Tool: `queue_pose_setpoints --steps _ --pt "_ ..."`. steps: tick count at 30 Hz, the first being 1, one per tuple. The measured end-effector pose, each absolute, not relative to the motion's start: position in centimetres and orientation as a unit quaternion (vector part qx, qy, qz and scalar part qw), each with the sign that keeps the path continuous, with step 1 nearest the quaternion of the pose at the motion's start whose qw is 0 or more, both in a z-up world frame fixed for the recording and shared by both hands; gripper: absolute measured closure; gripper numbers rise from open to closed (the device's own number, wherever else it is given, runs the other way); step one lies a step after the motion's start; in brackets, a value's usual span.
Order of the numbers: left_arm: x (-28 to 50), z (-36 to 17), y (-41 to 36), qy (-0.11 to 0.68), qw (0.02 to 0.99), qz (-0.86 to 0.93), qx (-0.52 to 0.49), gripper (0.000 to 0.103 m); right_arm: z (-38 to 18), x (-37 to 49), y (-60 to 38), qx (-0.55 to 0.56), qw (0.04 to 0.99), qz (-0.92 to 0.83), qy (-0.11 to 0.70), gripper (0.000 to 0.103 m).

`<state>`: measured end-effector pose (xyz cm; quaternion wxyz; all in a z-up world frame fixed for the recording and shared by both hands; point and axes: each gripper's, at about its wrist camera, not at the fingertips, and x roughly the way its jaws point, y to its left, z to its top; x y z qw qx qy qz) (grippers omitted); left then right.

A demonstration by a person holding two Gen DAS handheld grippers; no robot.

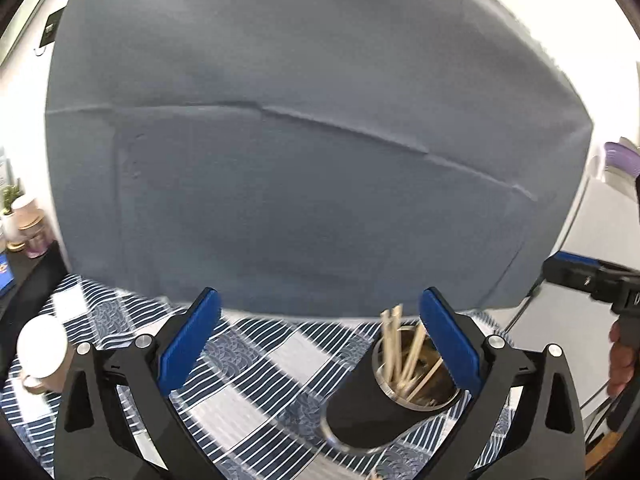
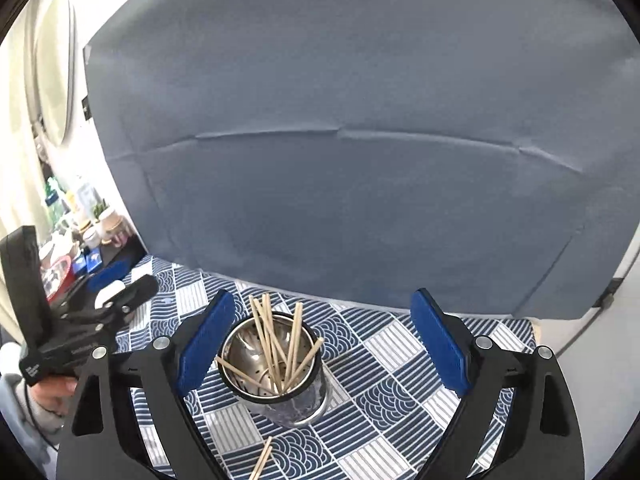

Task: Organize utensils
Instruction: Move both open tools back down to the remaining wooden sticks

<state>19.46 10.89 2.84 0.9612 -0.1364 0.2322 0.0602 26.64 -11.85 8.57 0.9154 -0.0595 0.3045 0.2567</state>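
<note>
Both the left gripper (image 1: 320, 340) and right gripper (image 2: 322, 344) stand apart, empty, near the steel cup (image 2: 276, 376) of wooden chopsticks (image 2: 280, 344) on the blue-patterned surface (image 2: 400, 380).

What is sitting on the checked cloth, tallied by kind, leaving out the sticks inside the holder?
Metal holder: 1
White cup: 1
Loose chopsticks: 2
Total: 4
</note>
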Motion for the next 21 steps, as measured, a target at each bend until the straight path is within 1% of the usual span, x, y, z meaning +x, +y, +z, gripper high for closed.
queue_pose_setpoints --steps 2,9,14,21 --pt "19.3 2.4 11.3 0.254 0.955 0.068 -0.136 0.006 8.4 26.7 -11.9 -0.058 0.915 0.249 0.311 0.017" --pt "17.6 -0.1 11.2 0.29 0.946 0.077 -0.123 0.006 6.4 26.9 -12.8 -0.049 0.911 0.234 0.337 0.016" --pt "16.4 -3.1 11.1 0.327 0.93 0.082 -0.143 0.006 4.1 27.0 -13.8 -0.037 0.903 0.223 0.365 0.016" --pt "14.9 -7.6 9.8 0.384 0.909 0.082 -0.137 0.006 0.6 27.0 -15.5 -0.039 0.895 0.197 0.398 0.016"
